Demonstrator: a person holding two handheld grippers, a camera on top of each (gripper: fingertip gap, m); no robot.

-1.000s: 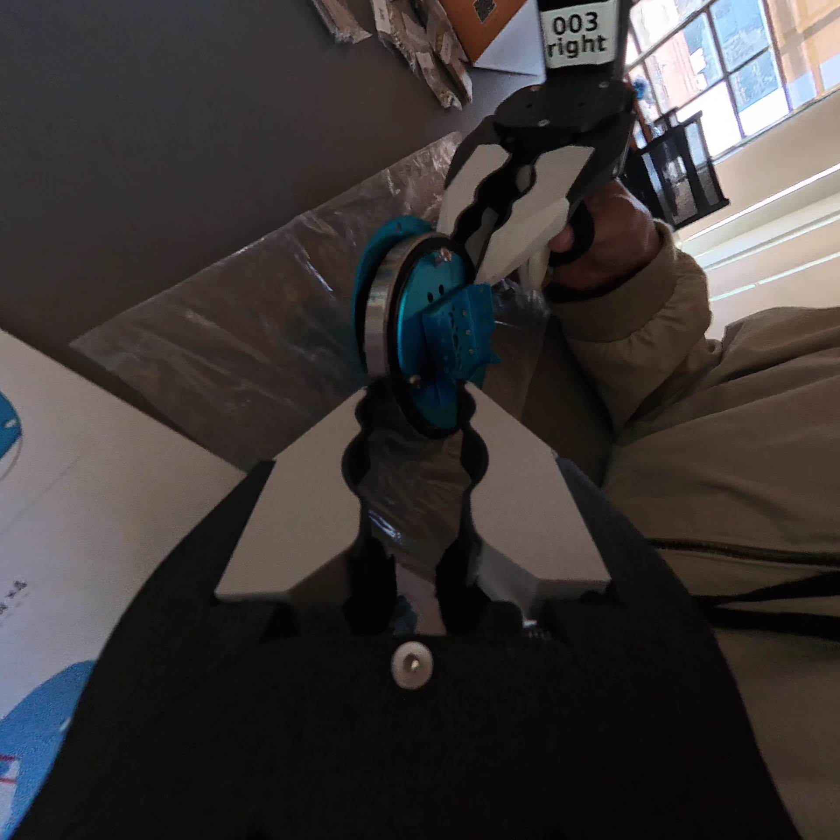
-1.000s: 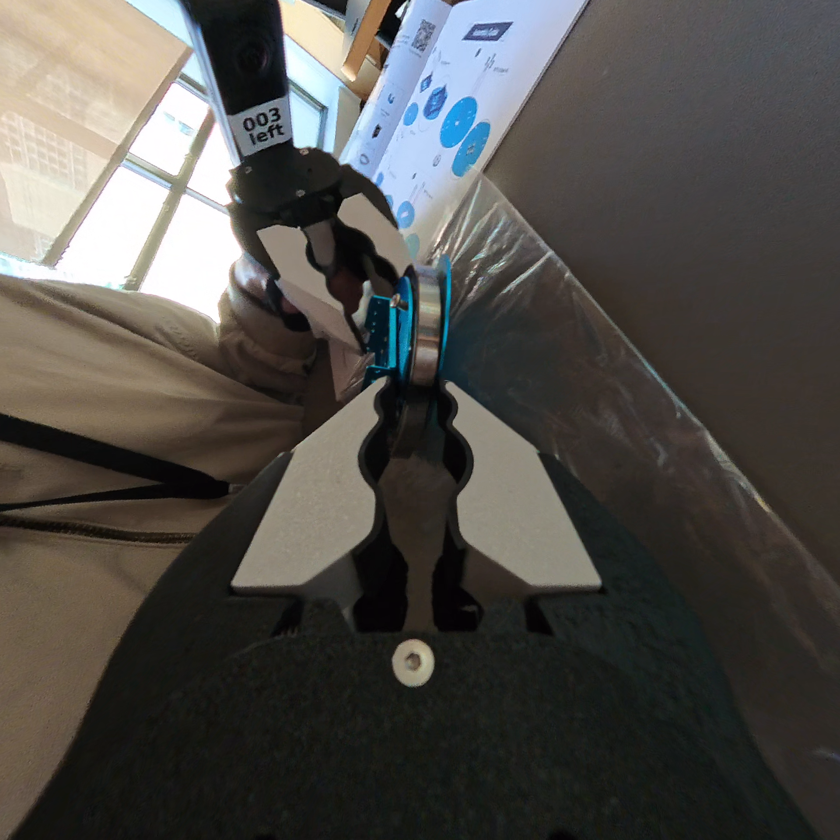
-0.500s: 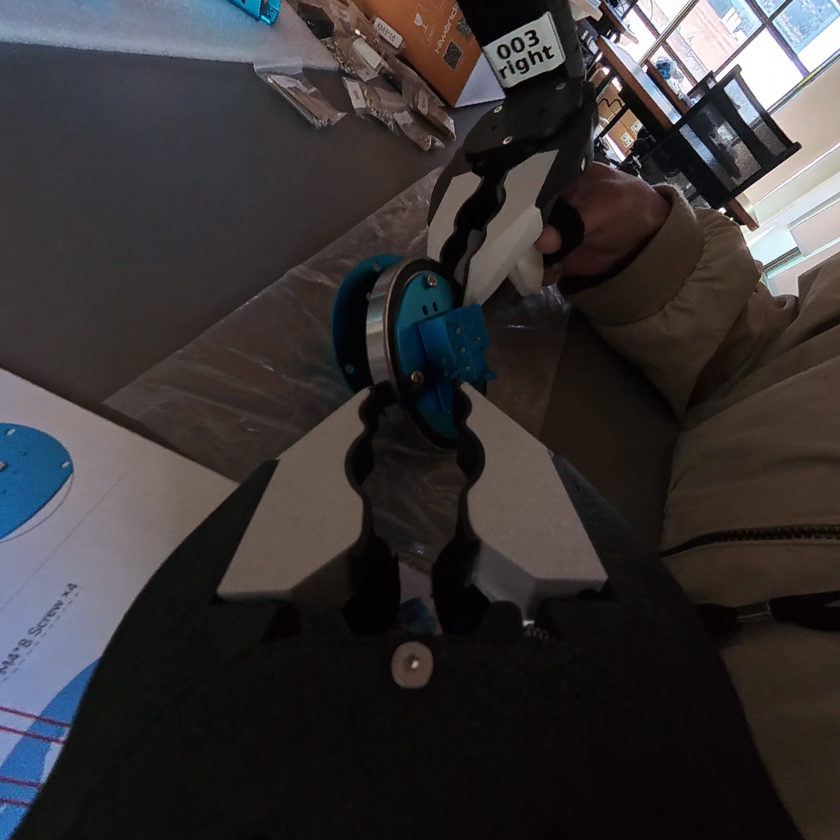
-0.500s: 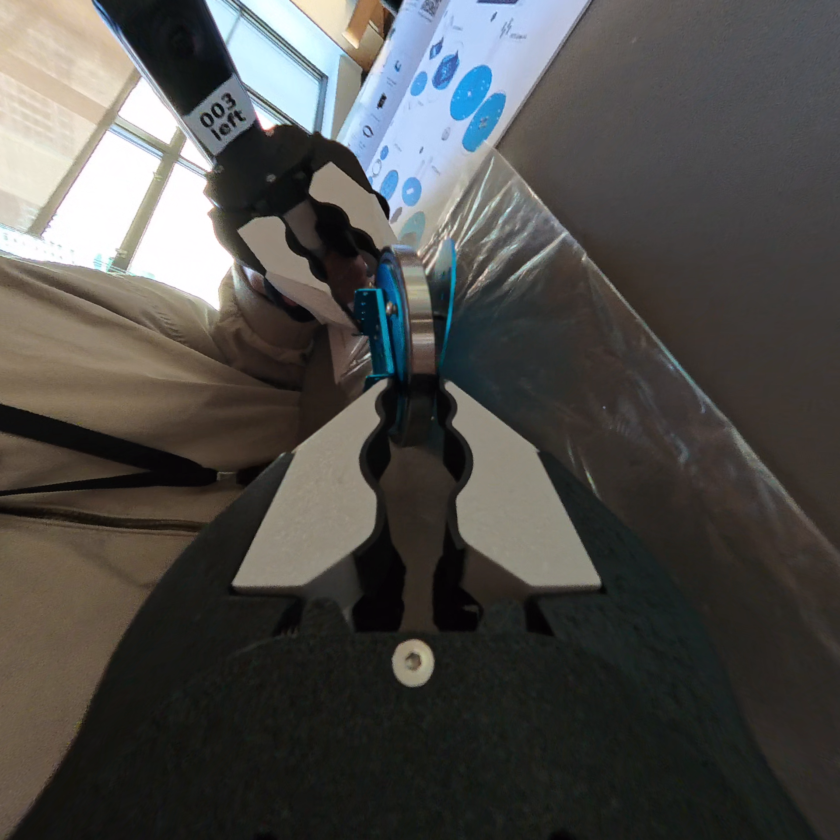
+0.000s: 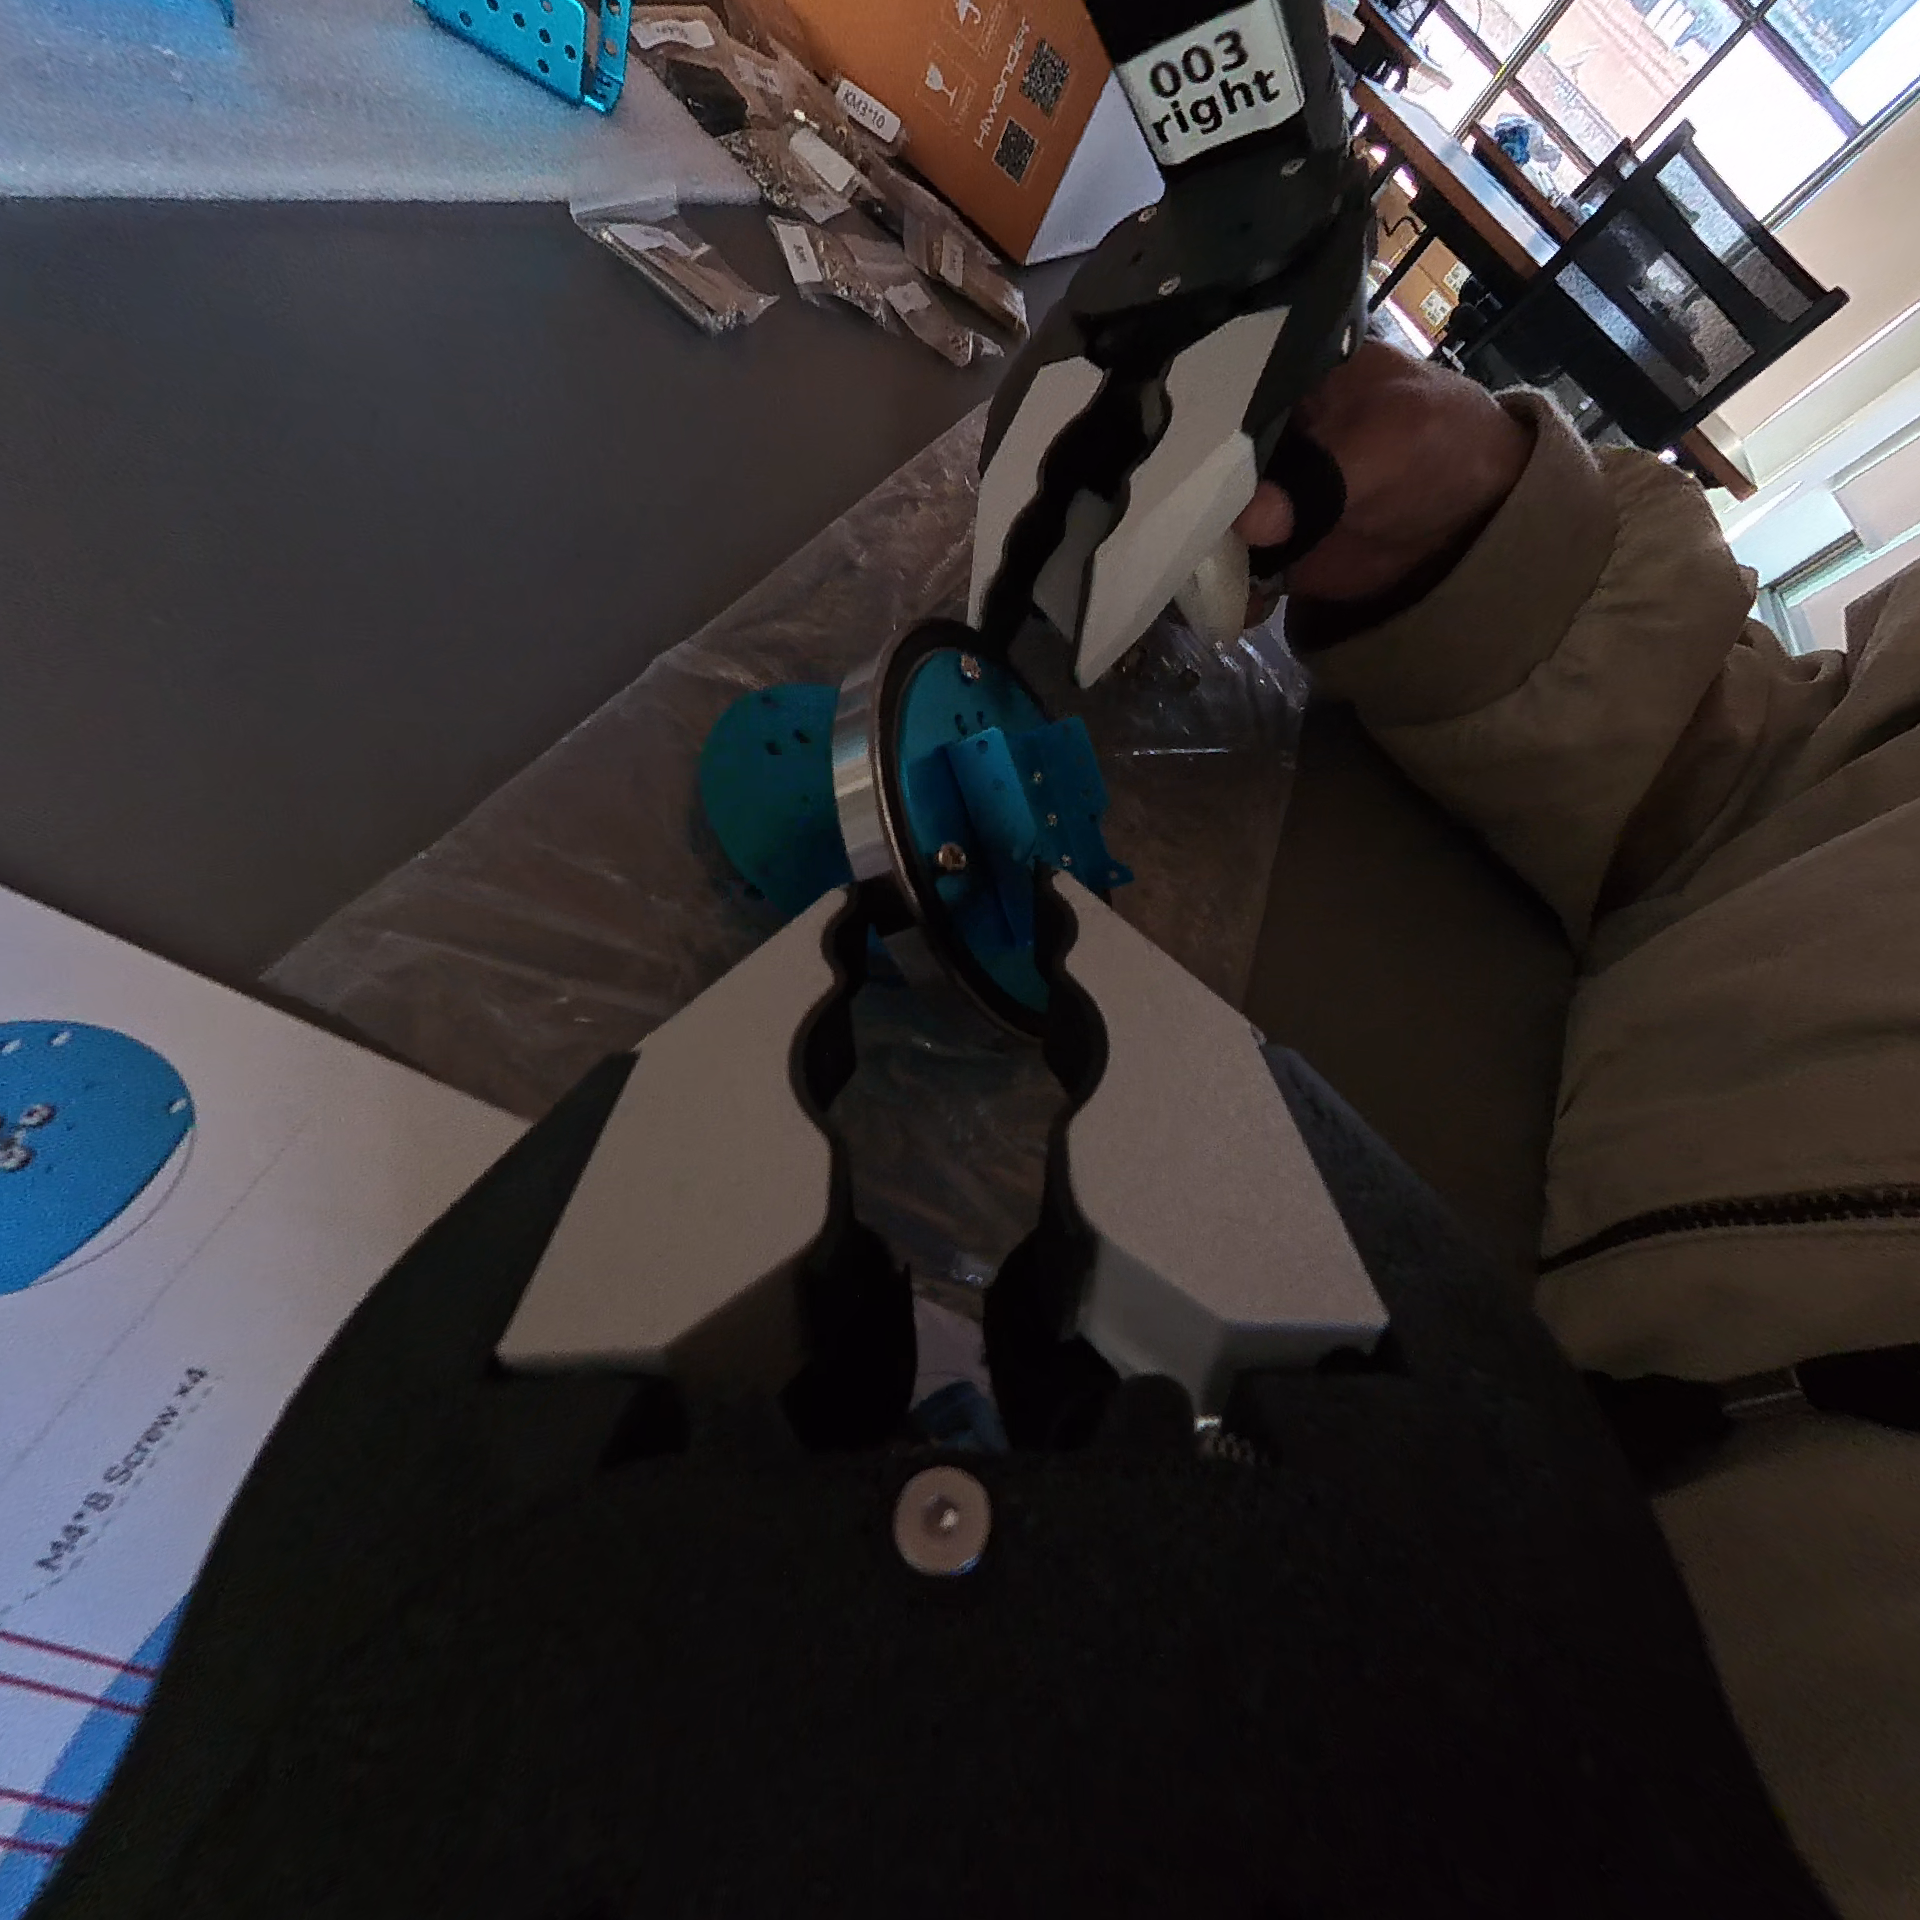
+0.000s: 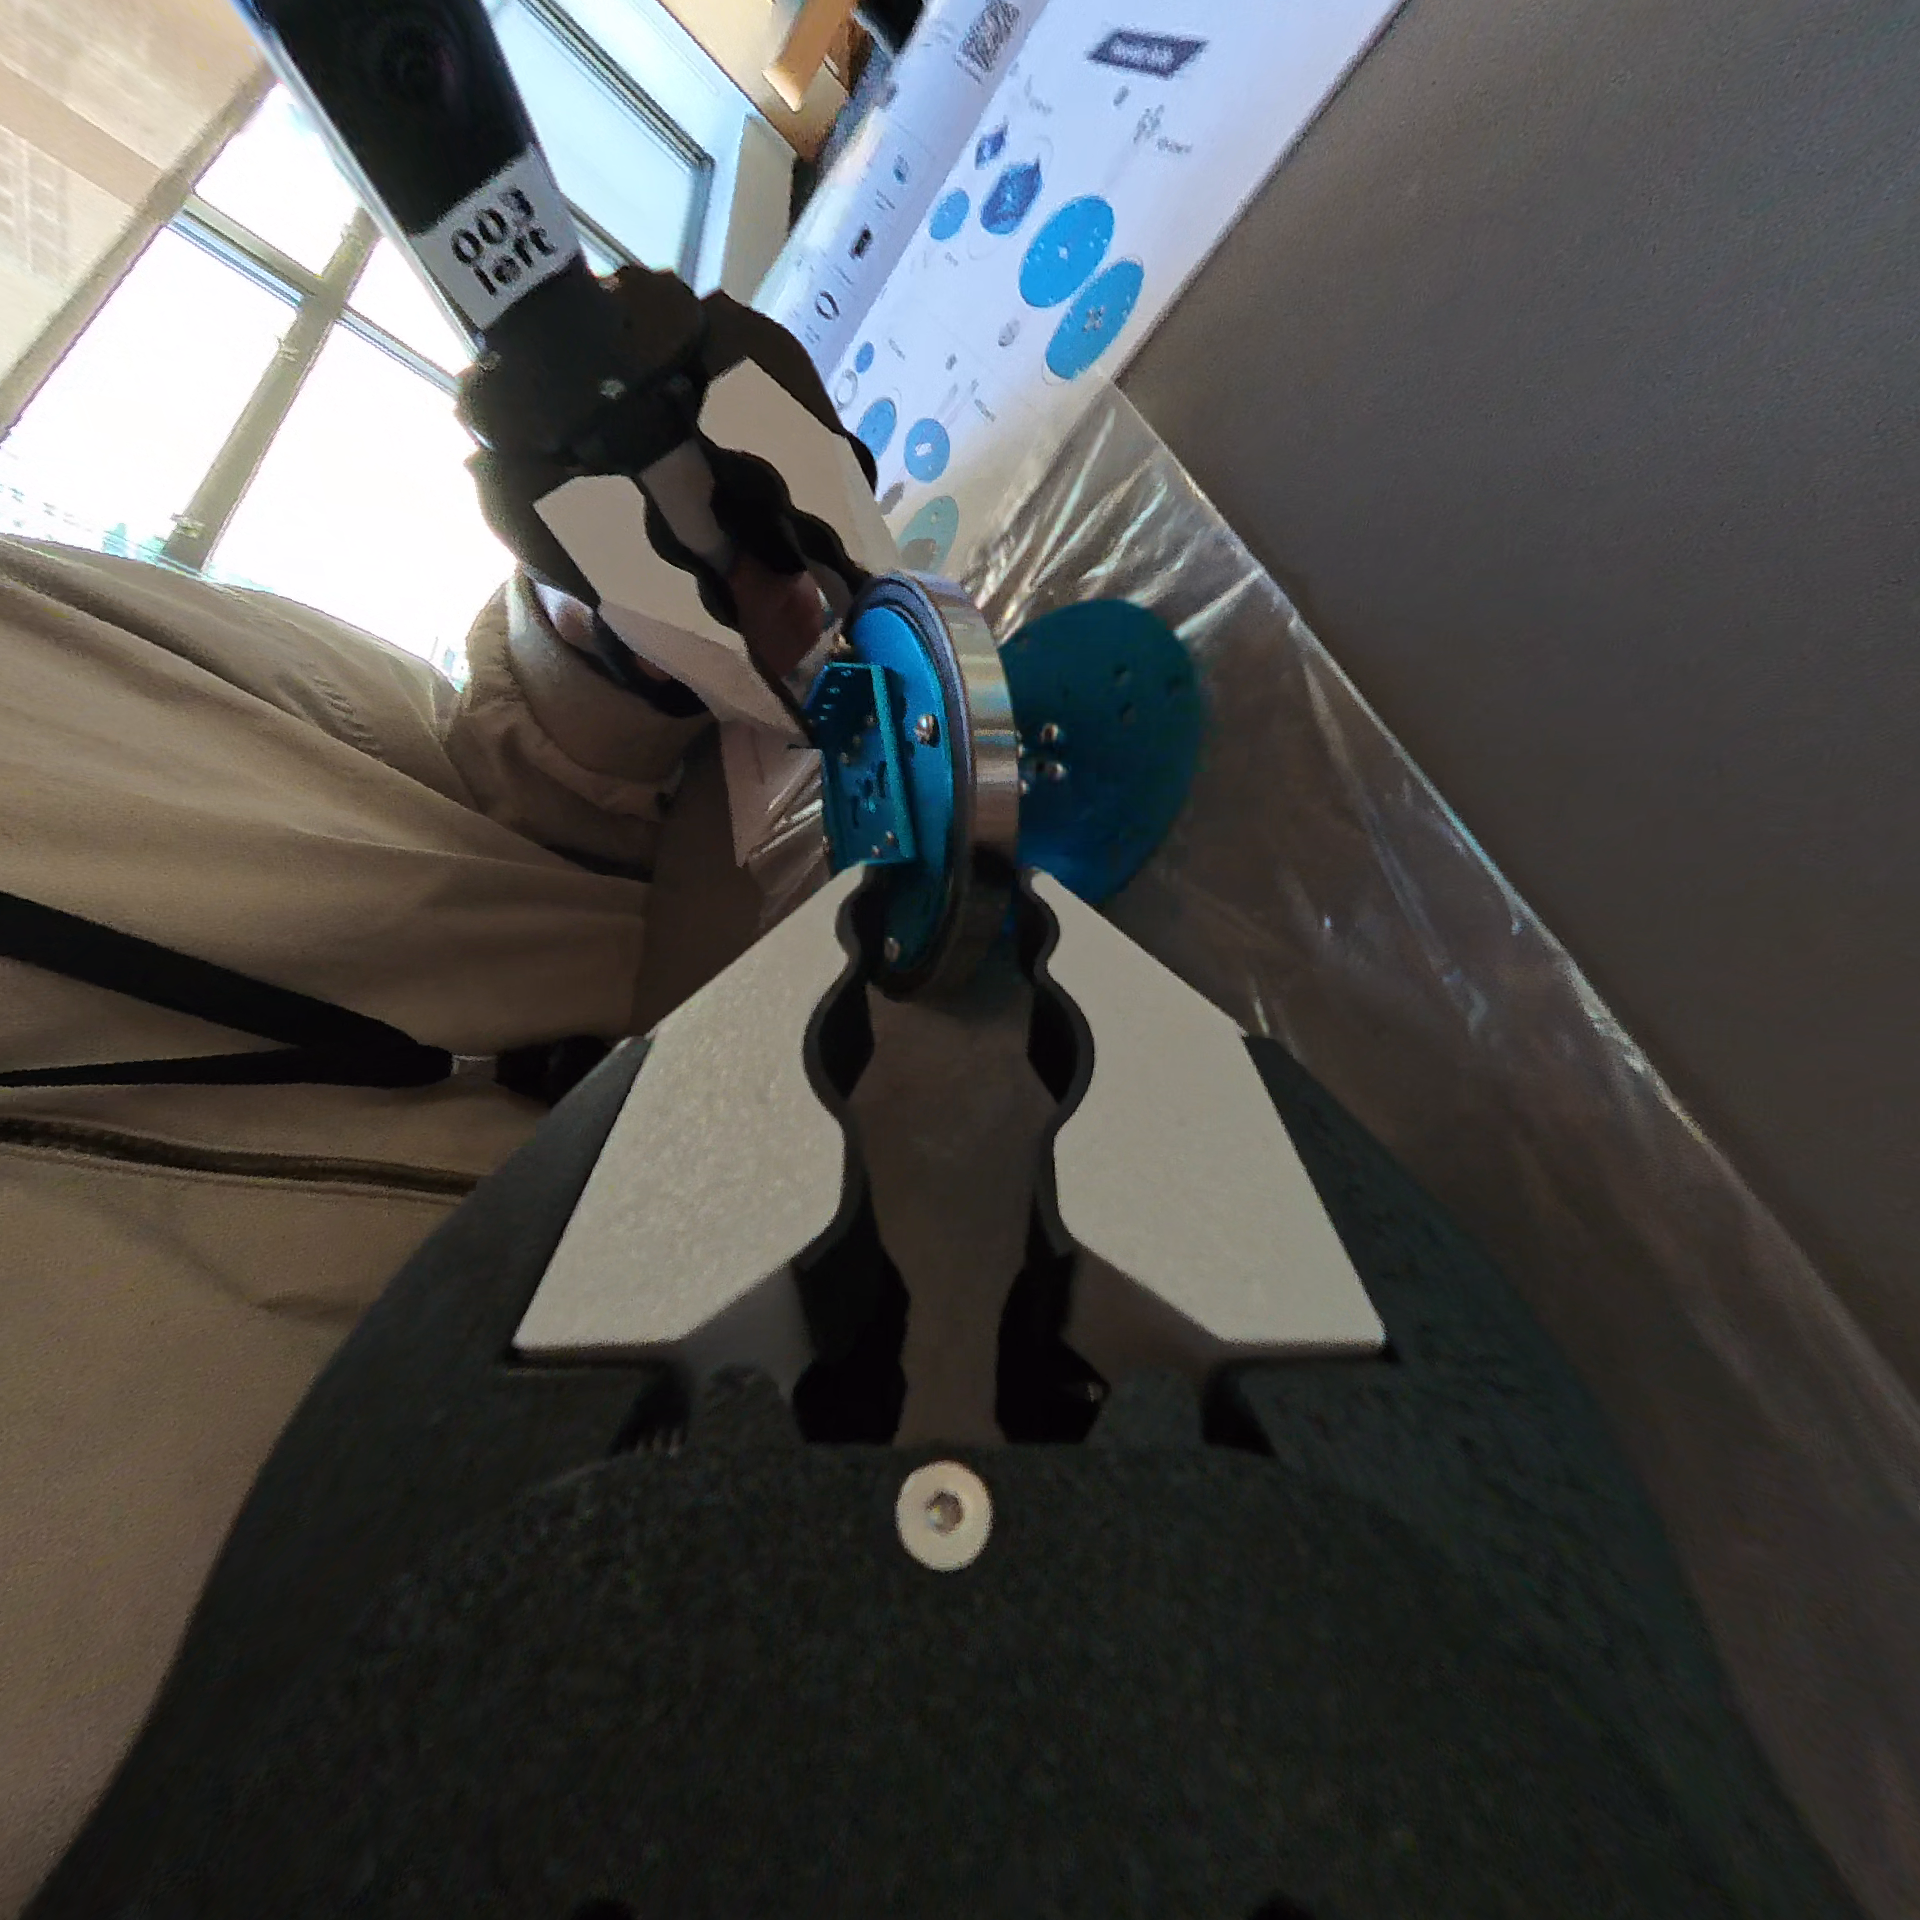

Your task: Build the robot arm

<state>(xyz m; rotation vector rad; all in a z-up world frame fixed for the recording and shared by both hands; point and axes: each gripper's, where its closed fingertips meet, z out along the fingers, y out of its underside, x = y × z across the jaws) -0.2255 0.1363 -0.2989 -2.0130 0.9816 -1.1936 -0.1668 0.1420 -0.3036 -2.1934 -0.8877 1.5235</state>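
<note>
Both grippers hold one blue metal assembly [image 5: 935,810] above the table. It has a steel ring [image 5: 857,790] around a blue disc, a small blue bracket [image 5: 1018,800] on the front, and a second blue disc [image 5: 769,779] behind. My left gripper [image 5: 951,914] is shut on its lower rim. My right gripper [image 5: 1034,649] comes from above and is shut on its upper rim. In the right wrist view my right gripper [image 6: 945,894] clamps the ring [image 6: 982,707], and the left gripper [image 6: 821,655] grips the far edge by the bracket [image 6: 857,748].
A clear plastic sheet [image 5: 582,904] lies on the dark table [image 5: 364,520] under the assembly. A white instruction sheet [image 5: 156,1195] lies at the left. Small parts bags [image 5: 831,260], an orange box [image 5: 935,94] and a blue perforated plate [image 5: 530,42] lie farther back. A person's beige sleeve [image 5: 1558,675] is at the right. Tip to tip, the grippers are about 7 cm apart. The right tips stand about 25 cm off the blue perforated plate [image 5: 530,42].
Both grippers kept their hold. The assembly has turned, so the rear blue disc shows more. The left wrist view has swung to show more of the table.
</note>
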